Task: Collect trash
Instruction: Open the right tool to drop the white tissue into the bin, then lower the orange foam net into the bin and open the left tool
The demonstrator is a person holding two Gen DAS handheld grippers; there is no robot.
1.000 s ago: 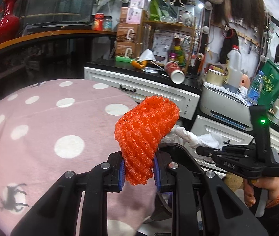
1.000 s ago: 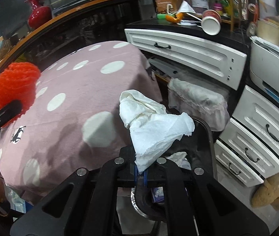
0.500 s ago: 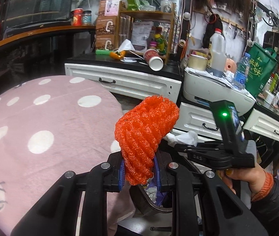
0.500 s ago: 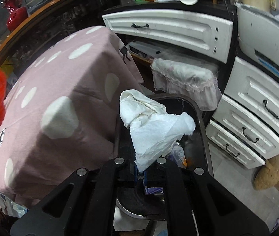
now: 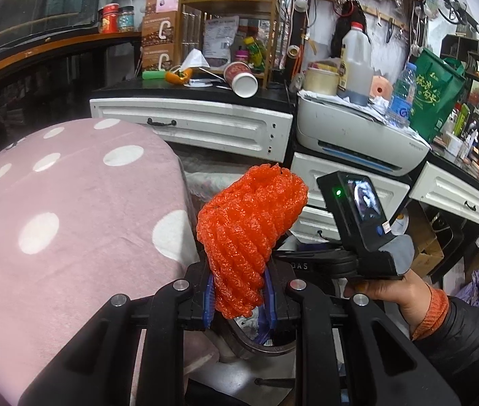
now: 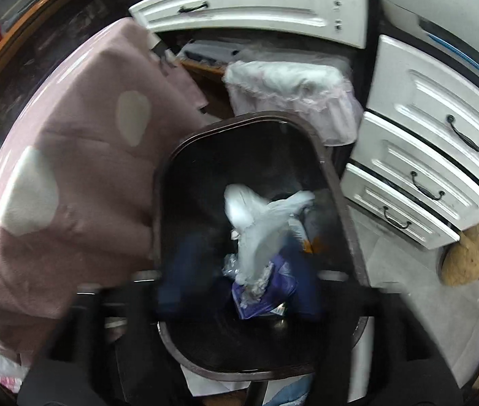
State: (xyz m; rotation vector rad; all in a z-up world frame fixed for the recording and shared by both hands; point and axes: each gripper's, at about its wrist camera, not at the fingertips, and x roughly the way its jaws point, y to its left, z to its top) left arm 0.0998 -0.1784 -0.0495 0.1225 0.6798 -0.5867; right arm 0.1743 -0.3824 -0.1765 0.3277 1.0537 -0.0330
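Trash going into the bin, one piece dropped, one still to drop

Trash bin (image 6: 168, 182) is taken as the landmark: dark, oval-rimmed, standing just beside the pink dotted cloth (image 6: 80, 155) and in front of the white drawers (image 6: 418, 155).

- White tissue (image 6: 256, 220) is seen blurred inside the bin mouth, above a heap of wrappers and a purple packet (image 6: 266, 291). It appears loose, touched by neither pad.
- Right gripper (image 6: 239, 291) is held directly over the bin; its jaws are opening and stand spread. The fingers are motion-blurred, so fine detail cannot be read.
- Orange foam net (image 5: 249, 233) is pinched at its lower end by the left gripper (image 5: 239, 297), the blue pads (image 5: 208, 294) pressed into it from both sides. Most of the net stands free above the jaws, tilted toward the drawers.
- Bin rim is glimpsed just below the left jaws; the net is judged to be near the bin but not plainly over its opening.

Handling, as a judgement: the foam net is expected to be very light, soft and springy, squashing under the pads and rebounding on release. It is not fragile or slippery. A hold low on its bunched end, as now, is thought adequate. The tissue is limp and weightless and may drift or cling.
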